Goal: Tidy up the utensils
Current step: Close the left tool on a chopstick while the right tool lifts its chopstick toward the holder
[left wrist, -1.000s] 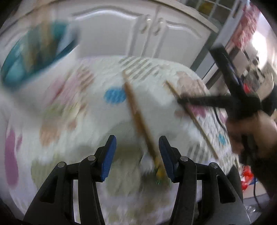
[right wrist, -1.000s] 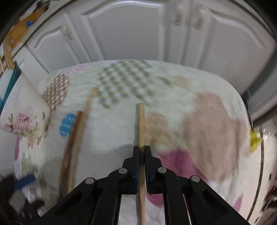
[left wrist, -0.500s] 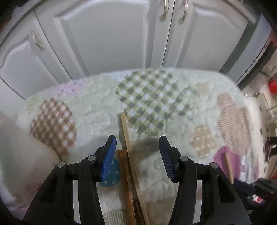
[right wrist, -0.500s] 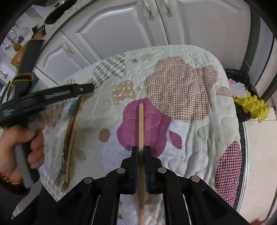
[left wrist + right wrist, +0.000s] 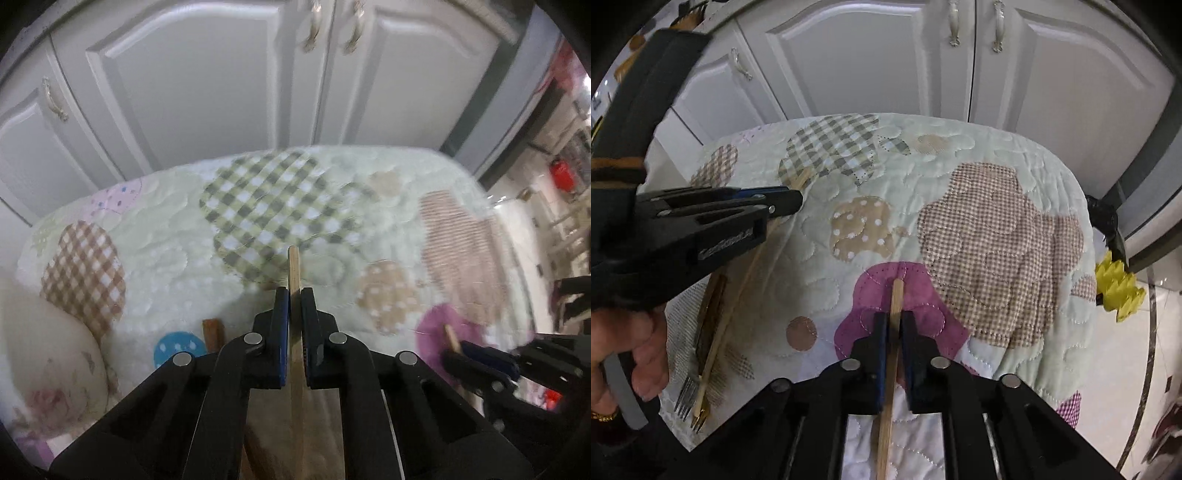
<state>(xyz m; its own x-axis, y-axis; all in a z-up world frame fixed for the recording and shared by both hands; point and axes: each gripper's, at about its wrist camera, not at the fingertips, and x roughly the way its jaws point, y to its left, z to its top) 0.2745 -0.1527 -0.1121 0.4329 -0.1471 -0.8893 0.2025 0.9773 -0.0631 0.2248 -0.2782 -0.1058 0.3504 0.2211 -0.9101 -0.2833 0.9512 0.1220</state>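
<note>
Utensils are what I am sorting, and they are scattered over the quilted cloth (image 5: 997, 155) that covers the table in front of the white cupboard doors (image 5: 207, 85). The biggest worry is that cloth itself: it is soft and puckered, so anything I lift from it or drop on it may roll or drag the fabric along. Next comes the cream floral container (image 5: 44, 354) at the left edge of my left view, which I judge to be where the pieces go; its mouth is out of sight, so aiming for it could end in a miss. My left gripper (image 5: 295, 295) has just been closing and now pinches one chopstick (image 5: 294, 266) between its blue pads, well along its length, with a short end pointing forward. My right gripper (image 5: 894, 319) is clamped on a second chopstick (image 5: 897, 295) above the purple patch. Both sticks are thin and held at one spot only, so they could swivel or slide out if I swing fast. A fork (image 5: 685, 400) and a brown-handled piece (image 5: 709, 317) lie just beside the left stick near the cloth's edge; lifting carelessly could nudge them off. With both grippers working close together, I could also knock one stick against the other.
</note>
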